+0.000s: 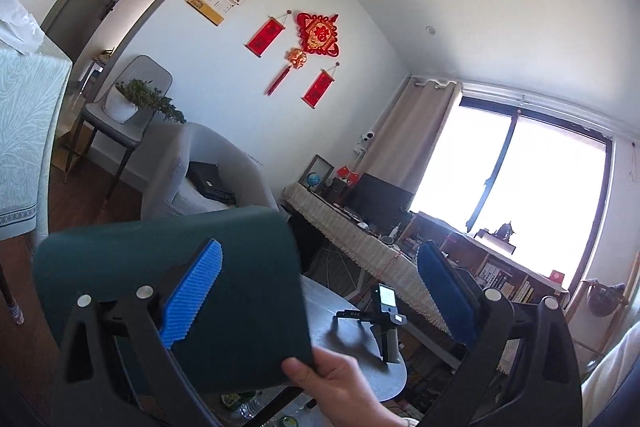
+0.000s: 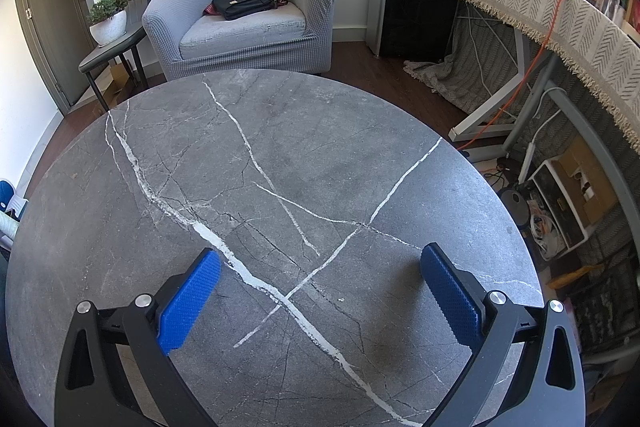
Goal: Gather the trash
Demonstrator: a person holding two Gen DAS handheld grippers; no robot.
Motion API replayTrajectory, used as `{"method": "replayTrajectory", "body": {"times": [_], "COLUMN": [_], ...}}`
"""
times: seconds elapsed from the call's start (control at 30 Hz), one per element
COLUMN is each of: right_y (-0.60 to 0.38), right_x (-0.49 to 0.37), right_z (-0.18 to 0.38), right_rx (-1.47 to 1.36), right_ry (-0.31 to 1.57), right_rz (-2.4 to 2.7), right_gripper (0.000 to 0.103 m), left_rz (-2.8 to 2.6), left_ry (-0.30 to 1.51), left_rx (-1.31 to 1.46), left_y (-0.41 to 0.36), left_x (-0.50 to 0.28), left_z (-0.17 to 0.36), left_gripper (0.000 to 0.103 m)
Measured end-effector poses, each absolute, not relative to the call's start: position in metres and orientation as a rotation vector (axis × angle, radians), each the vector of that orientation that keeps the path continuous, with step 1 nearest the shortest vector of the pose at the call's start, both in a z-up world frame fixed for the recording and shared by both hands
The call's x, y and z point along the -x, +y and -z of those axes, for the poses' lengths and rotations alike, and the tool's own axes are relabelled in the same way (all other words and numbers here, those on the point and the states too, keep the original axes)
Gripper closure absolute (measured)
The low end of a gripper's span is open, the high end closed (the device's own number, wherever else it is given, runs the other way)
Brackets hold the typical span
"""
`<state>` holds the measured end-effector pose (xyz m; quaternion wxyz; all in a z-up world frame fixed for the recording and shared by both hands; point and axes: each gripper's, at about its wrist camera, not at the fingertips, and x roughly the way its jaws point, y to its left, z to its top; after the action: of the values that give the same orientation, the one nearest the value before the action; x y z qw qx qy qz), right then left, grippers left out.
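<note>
Above the round marble table (image 2: 280,167), the right gripper (image 2: 320,291) rests with its blue pads spread wide and nothing between them. The left gripper (image 1: 318,291) is likewise spread and empty, raised over the table's edge. Beside its left pad, a bare hand (image 1: 336,383) holds a dark green bin (image 1: 180,291) by the rim, tilted. No trash on the tabletop.
</note>
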<state>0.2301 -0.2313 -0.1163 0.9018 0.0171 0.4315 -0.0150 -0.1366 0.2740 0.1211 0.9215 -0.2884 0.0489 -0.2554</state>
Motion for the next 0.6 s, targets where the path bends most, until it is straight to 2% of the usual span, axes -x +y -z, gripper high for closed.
{"method": "replayTrajectory", "body": {"times": [0.3,0.6], "right_y": [-0.230,-0.231], "right_x": [-0.229,-0.230], "right_z": [0.117,0.117], "right_rx": [-0.038,-0.038], "right_ry": [0.892,0.892], "right_rz": [0.030,0.030], "right_gripper": [0.002,0.002], "left_rz": [0.397,0.275], "left_ry": [0.106,0.285], "left_rx": [0.515,0.506], "left_y": [0.230,0.179], "left_x": [0.122,0.078], "left_z": [-0.121,-0.080], "left_gripper": [0.004,0.004]}}
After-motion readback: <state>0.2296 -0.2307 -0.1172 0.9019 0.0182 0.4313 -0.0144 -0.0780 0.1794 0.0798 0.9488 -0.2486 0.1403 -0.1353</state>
